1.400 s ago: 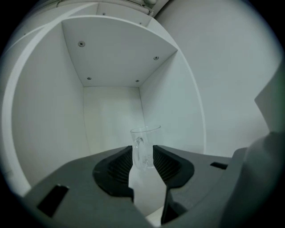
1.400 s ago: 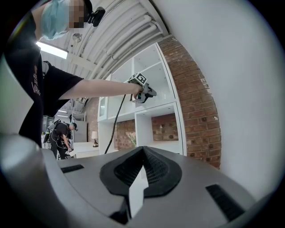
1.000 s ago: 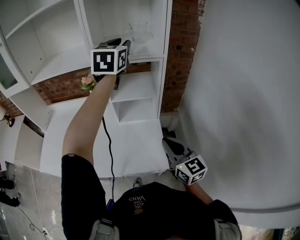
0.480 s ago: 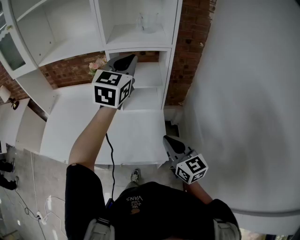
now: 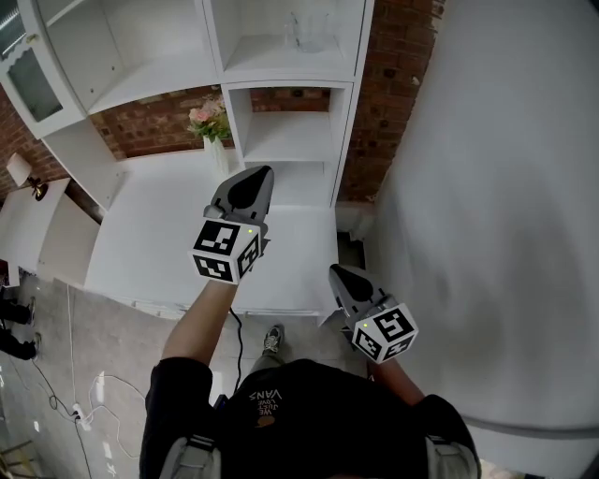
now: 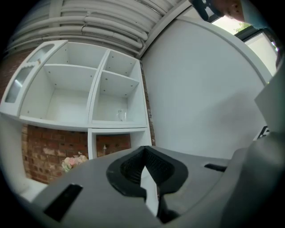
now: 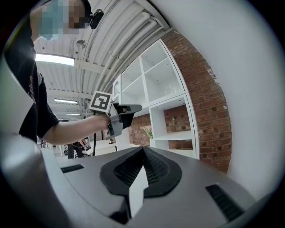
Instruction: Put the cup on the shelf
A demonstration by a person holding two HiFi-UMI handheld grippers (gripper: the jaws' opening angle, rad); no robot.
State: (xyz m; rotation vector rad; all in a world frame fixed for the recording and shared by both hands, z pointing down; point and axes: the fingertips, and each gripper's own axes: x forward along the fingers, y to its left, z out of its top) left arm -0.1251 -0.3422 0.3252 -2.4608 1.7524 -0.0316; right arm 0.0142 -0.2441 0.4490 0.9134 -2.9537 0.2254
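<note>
the clear cup (image 5: 309, 28) stands in the far, upper right compartment of the white shelf (image 5: 290, 82), well apart from either tool. the left tool (image 5: 251, 182) hangs over the white table (image 5: 150, 234), jaws fully together with nothing between them. the right tool (image 5: 343, 279) sits near the table's right edge, jaws likewise closed and empty. flowers (image 5: 208, 117) stand left of the lower compartment.

I'm watching the cup (image 5: 310, 29) sitting in the shelf (image 5: 290, 77) at top centre, with flowers (image 5: 208, 116) standing lower left of it on the counter (image 5: 154, 243).
</note>
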